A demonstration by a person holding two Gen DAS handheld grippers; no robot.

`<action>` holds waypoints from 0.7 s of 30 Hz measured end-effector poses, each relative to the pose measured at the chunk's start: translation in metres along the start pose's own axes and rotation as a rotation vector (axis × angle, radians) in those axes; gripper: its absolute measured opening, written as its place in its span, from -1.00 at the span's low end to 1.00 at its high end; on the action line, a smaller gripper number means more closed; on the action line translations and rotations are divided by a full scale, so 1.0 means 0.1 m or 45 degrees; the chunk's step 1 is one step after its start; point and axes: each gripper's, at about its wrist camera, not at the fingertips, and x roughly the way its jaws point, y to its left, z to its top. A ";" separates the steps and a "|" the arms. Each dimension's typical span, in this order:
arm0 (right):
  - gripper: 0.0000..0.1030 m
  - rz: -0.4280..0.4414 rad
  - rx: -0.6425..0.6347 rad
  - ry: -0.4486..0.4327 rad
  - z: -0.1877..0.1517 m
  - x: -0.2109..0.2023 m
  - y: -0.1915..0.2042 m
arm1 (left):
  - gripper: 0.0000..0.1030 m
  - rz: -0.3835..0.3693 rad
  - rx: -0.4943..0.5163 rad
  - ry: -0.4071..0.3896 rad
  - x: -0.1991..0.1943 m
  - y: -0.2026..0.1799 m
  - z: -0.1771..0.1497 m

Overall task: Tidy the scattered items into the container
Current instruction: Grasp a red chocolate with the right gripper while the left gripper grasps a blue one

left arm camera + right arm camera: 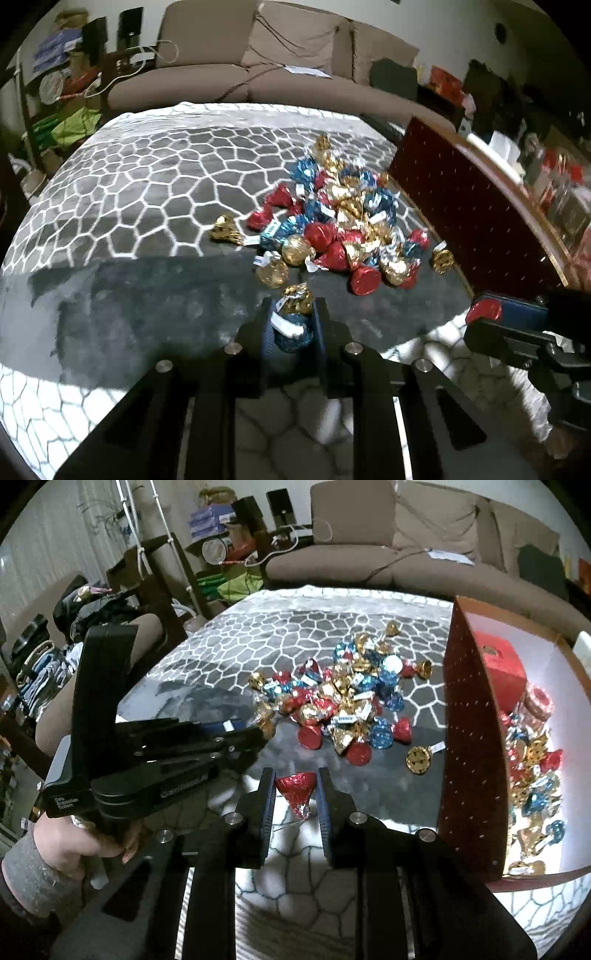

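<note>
The left tongs (293, 325) are clamped on a blue candy (291, 334), with a gold candy (298, 297) squeezed in at the tips just past it. The right tongs (295, 794) are clamped on a red candy (297, 788), its fat end away from the camera and its point toward it. In the left view the right tongs (484, 312) show at the right edge with the red candy (484, 310) at their tip. In the right view the left tongs (236, 734) reach in from the left, and a hand (74, 845) in a grey sleeve (29, 882) holds their handle.

Both tongs hang over a soft grey cover (147, 192) with white lines like a honeycomb. Part of it lies in shadow.

Just past the tongs sits the pile (343, 221) of red, blue and gold candies, out on the cover. One gold candy (226, 229) lies alone to the left of the pile. Another (419, 760) lies near the box (469, 738). The box is dark red with small gold marks and stands to the right of the pile. Inside it is white and holds many candies (532, 768) and a small red box (504, 672).

Behind the cover stands a brown sofa (258, 62). To the left are crowded shelves (59, 74).

The left tongs bear small white print; its first word looks like "Data", and the rest is too small to read. The paper tags on the candies are too small to read.
</note>
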 end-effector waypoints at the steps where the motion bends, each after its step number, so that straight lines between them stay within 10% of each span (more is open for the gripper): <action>1: -0.60 0.001 -0.002 -0.005 0.01 -0.03 0.01 | -0.65 -0.004 -0.011 -0.015 -0.07 0.01 0.01; 11: -0.60 -0.016 0.002 -0.062 0.07 -0.41 -0.04 | -0.57 0.016 -0.173 -0.029 -0.34 0.26 -0.12; 15: -0.60 -0.007 0.003 -0.047 0.01 -0.40 -0.03 | -0.04 0.064 -0.065 -0.042 -0.24 0.06 -0.16; 21: -0.60 -0.003 0.012 -0.013 -0.07 -0.30 -0.06 | -0.01 0.162 0.078 0.010 0.09 -0.12 -0.13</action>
